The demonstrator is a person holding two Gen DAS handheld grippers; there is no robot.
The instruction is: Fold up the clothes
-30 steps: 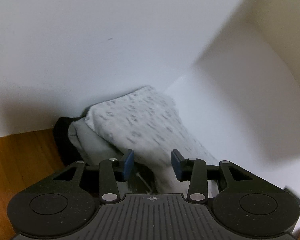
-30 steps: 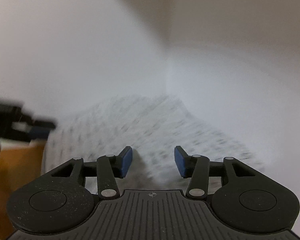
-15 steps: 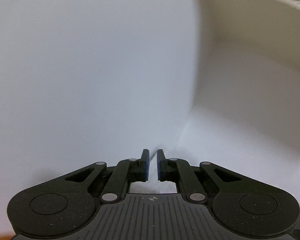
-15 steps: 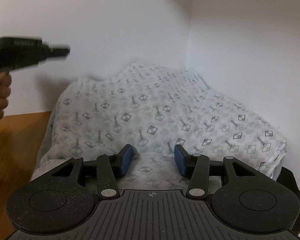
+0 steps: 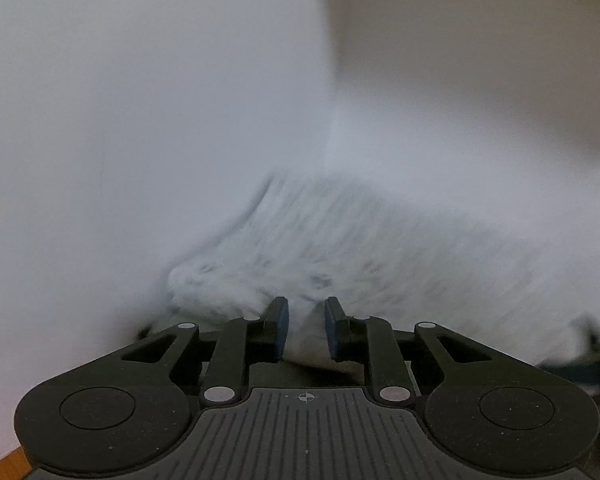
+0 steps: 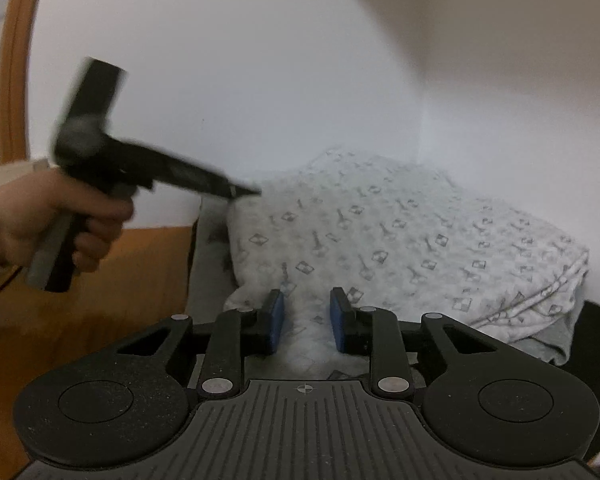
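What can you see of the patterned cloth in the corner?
The cloth is white, soft-looking fabric printed with small grey diamonds. It lies folded in a thick, slightly rumpled pad in the white corner, on grey and dark clothes. The open right gripper reaches over its near edge; the left gripper points at its far-left edge.

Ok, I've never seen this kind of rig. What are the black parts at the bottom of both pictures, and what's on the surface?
Each picture comes from a camera on a hand-held tool, looking along its two blue-padded fingers. One shows the left tongs, open over blurred white cloth; the other shows the right tongs, open above a folded patterned garment. That garment lies on top of grey clothing and something black, in a white-walled corner beside a wooden surface. In the right view a person's hand grips the other tool's handle, its tip near the garment's far left edge. Neither tool holds anything.
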